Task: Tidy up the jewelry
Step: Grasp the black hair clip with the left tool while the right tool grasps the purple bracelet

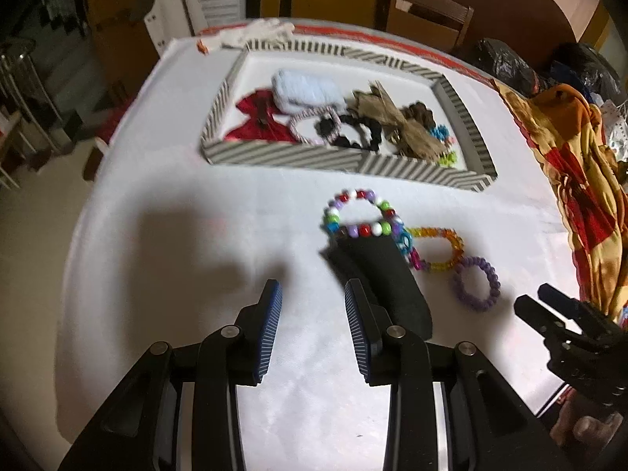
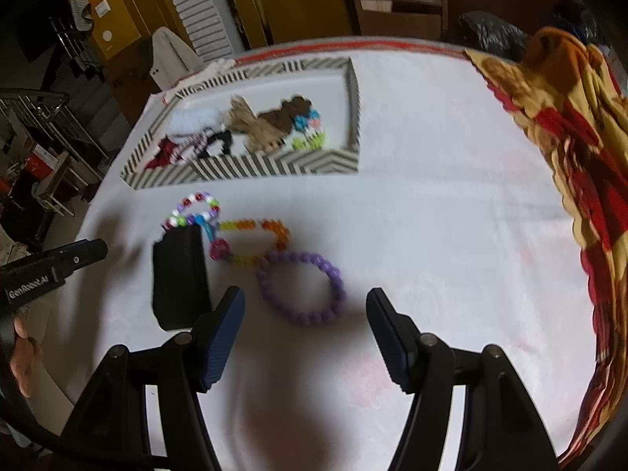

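Purple beads make up the bracelet [image 2: 301,287] lying nearest your right gripper [image 2: 305,331], just past its fingers and a little toward 11 o'clock from the gap. Touching it at its 10 o'clock edge is the orange-and-yellow bracelet [image 2: 257,244], and beyond that the multicoloured bead bracelet [image 2: 195,211] leans over the far end of the black block [image 2: 179,276]. All three are on the white worktop [image 2: 431,216], so none of them has been put away yet.

At 12 o'clock the striped tray [image 1: 298,155] already holds a crowd of soft pieces: a red bow [image 1: 257,119], a pale blue fluffy item [image 1: 304,90], black scrunchies [image 1: 353,133], tan fabric [image 1: 396,125]. If that tray is where things are meant to go, you look to be well into the job, with these three bracelets as the visible remainder.

Your right fingers stand wide apart and hold nothing. Your left gripper [image 1: 313,327] is also spread and empty, with the block just off its right finger [image 1: 359,337] toward 1 o'clock.

At 3 o'clock a red-and-yellow patterned cloth [image 2: 569,125] drapes along the worktop's edge, well apart from the bracelets.
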Demonstrator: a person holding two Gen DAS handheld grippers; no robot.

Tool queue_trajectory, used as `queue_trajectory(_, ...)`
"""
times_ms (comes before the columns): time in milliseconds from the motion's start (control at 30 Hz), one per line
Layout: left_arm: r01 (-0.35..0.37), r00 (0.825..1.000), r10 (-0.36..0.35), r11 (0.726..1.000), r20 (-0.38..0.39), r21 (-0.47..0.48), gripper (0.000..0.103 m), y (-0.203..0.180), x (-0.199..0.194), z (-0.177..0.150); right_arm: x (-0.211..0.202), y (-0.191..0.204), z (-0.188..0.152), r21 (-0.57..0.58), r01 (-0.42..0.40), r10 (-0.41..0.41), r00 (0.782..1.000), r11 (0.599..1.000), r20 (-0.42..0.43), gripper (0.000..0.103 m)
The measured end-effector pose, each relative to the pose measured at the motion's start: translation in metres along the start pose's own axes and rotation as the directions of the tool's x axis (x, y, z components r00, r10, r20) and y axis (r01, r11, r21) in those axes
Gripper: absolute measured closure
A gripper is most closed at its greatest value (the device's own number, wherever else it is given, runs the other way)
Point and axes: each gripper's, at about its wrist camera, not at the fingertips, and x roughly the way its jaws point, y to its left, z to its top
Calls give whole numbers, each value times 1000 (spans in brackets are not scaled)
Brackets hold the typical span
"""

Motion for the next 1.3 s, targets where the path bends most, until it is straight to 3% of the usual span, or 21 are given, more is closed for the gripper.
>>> queue_trajectory(267, 28, 999, -28, 1000, -39, -9, 75, -12, 16, 1, 19, -17, -9, 28, 16, -15, 999, 999, -29, 35)
queue_trajectory(667, 88, 990, -94, 994, -108, -63, 73, -26, 49, 4, 49, -20, 9, -49, 64, -65, 998, 997, -18, 36)
queue_trajectory(900, 85, 986, -97, 992, -136, -89, 71, -31, 66, 6, 62, -22, 11, -66, 42, -44, 998, 997, -37, 36)
queue_trajectory(967, 79, 989, -88, 993, -118, -82, 71, -33, 65, 5, 63, -20, 11, -81, 47, -49, 999, 996, -21, 46)
queue_trajectory(1033, 75, 991, -82, 995, -111, -65, 72, -35, 65, 4, 63, -17, 11, -103, 61, -62, 998, 993, -6, 68)
queue_trajectory(1100, 106, 987, -112, 992, -113, -63, 88, -35, 65, 3, 63, -14, 11, -122, 66, -66, 998, 990, 3, 84)
queue_trajectory(1133, 108, 988, -113, 992, -107, -58, 91, -35, 63, 3, 63, -13, 12, -132, 66, -66, 998, 989, 5, 91)
queue_trajectory(1167, 109, 988, -114, 993, -102, -49, 95, -36, 61, 3, 64, -12, 12, -140, 64, -65, 998, 988, 3, 94)
queue_trajectory(1300, 136, 986, -137, 991, -100, -19, 96, -33, 46, 3, 55, -14, 15, -130, 17, -17, 1000, 991, 3, 94)
